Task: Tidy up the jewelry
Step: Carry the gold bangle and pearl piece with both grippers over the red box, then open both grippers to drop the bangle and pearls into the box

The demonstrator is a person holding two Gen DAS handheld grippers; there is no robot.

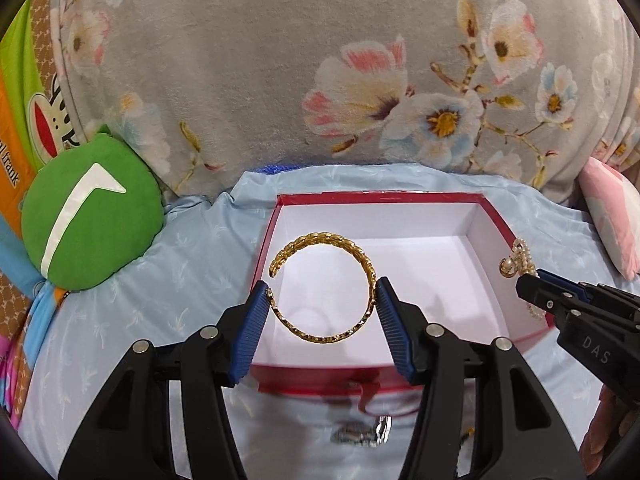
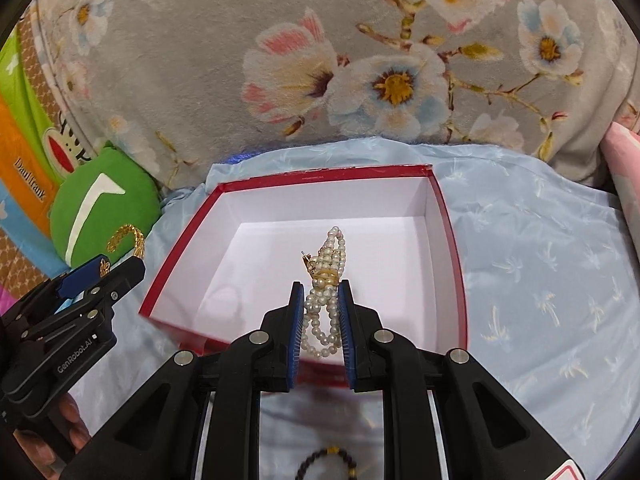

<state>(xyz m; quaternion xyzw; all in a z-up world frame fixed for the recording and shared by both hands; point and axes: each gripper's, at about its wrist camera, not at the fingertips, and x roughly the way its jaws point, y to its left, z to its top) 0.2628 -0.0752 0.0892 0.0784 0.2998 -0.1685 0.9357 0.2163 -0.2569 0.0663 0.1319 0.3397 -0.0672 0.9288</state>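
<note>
Two pieces of jewelry are in the air at once, both poised over the open red box [image 1: 486, 216] that sits on the pale blue sheet [image 2: 540, 264]. The left gripper [image 1: 322, 312] is clamped across a gold bangle [image 1: 324, 286], its blue pads pressing the ring's two sides, so the bangle hangs flat above the box's near-left corner. The right gripper [image 2: 322, 320] is pinched tight on a bunched pearl bracelet [image 2: 326, 300] with a gold clasp, held above the middle of the white floor. To my eye the step in hand is setting both down inside, and the sound way is to lower each one close to the floor before letting go, since a bangle released from height would likely bounce or roll against the wall. Keeping the bangle toward the left side and the pearls toward the right wall should stop the strands snagging the open ends of the ring. More pieces wait on the sheet before the box's near edge: a silvery one [image 1: 362, 434] and a dark beaded bracelet [image 2: 326, 462].
</note>
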